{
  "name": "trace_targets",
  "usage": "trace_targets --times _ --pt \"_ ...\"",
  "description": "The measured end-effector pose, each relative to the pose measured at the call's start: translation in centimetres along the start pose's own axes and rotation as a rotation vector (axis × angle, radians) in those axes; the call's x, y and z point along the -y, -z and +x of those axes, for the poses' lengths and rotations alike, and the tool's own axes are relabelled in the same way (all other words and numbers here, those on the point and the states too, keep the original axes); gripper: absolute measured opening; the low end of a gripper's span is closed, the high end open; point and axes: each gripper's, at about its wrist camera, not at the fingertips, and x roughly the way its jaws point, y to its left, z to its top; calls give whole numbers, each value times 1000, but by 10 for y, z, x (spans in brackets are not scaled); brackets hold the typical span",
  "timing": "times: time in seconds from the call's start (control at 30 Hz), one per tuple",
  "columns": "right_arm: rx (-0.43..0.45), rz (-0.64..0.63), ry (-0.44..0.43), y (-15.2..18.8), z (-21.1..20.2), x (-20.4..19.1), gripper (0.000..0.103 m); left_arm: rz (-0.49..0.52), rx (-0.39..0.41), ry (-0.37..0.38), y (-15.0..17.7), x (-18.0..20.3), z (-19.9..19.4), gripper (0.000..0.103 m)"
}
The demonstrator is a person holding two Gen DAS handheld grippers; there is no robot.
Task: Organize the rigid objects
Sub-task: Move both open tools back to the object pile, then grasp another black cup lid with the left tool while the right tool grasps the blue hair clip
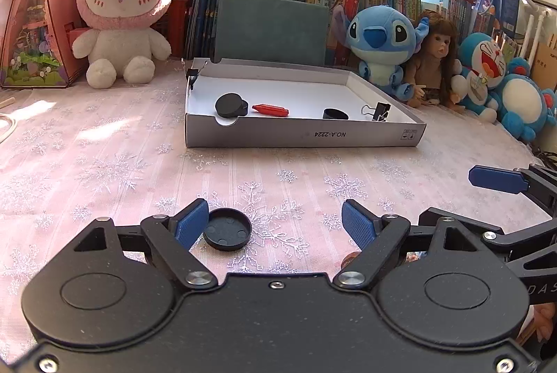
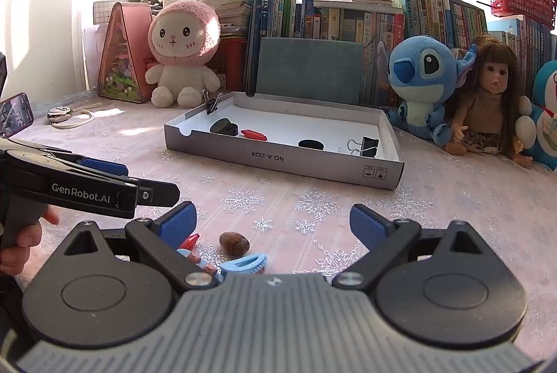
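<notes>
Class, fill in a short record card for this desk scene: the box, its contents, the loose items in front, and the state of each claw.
box: shallow grey cardboard tray, open top
in box: two black round lids, red piece, binder clip
clipped to box rim: second binder clip
loose on cloth: black cap, walnut, blue hair clip
left claw: open, cap beside one finger
right claw: open, empty

"NO.A-2224" is printed upside down on the front wall of the grey box (image 1: 306, 136). "GenRobot.AI" is read on the side of the left gripper (image 2: 115, 178). Book spines carry text too small to be read.
</notes>
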Motion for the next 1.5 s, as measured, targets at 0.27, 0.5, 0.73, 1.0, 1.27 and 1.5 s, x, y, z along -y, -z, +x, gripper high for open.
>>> trace_targets --times 0.27,0.5,0.73,1.0,1.27,1.5 --pt "0 5 4 8 -4 -3 99 0 15 -19 11 -4 -7 83" --pt "-6 -24 7 17 -7 -8 99 29 29 -39 18 -3 -10 83" --pt "-4 -54 57 20 -9 -4 98 35 30 -63 18 -8 -11 76" --pt "-53 -95 49 23 -7 1 83 50 16 -86 18 -9 -7 63" --pt "-78 -139 18 26 -2 -11 72 51 17 -115 16 -7 -2 54" --pt "-92 -93 0 26 5 -11 64 47 24 -134 19 -8 1 54"
